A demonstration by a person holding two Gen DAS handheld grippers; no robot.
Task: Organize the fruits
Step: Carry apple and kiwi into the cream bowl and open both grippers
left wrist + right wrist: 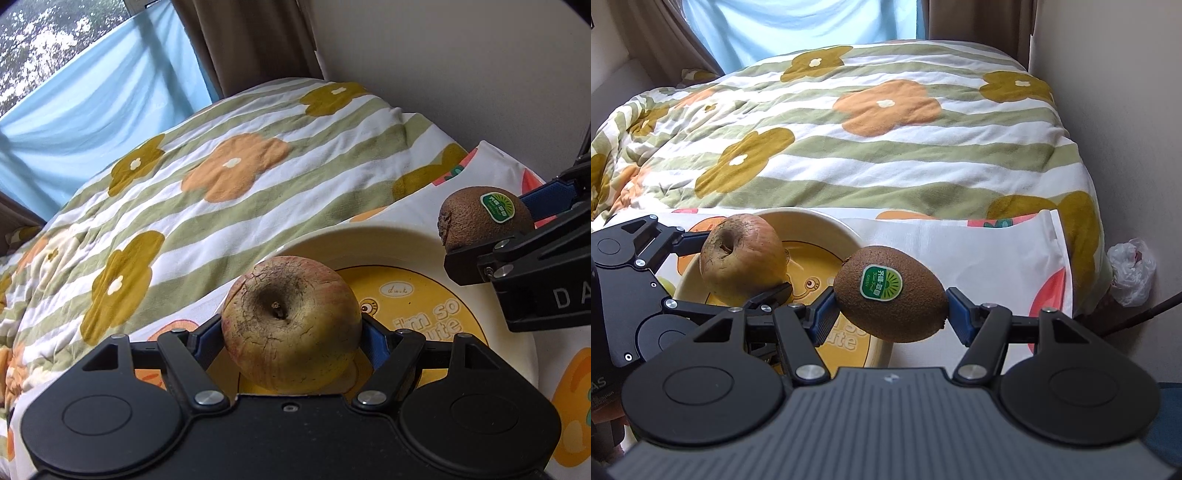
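Observation:
A wrinkled yellow-red apple [291, 332] sits between the blue pads of my left gripper [291, 325], low over the yellow inside of a cream bowl [369, 236]. Both pads lie against its sides. I cannot tell whether the apple rests on the bowl's floor. In the right wrist view the apple [742, 258], left gripper [744, 263] and bowl [812, 218] lie left of centre. My right gripper [890, 301] is shut on a brown kiwi [890, 291] with a green sticker, held above the bowl's right rim. The kiwi [476, 221] and right gripper [491, 229] show at the right of the left wrist view.
The bowl stands on a white fruit-print cloth [979, 251] at the near end of a bed. A striped flower quilt [886, 147] rises behind it. A wall [1126, 129] runs along the right, with a plastic bag [1130, 269] at its foot.

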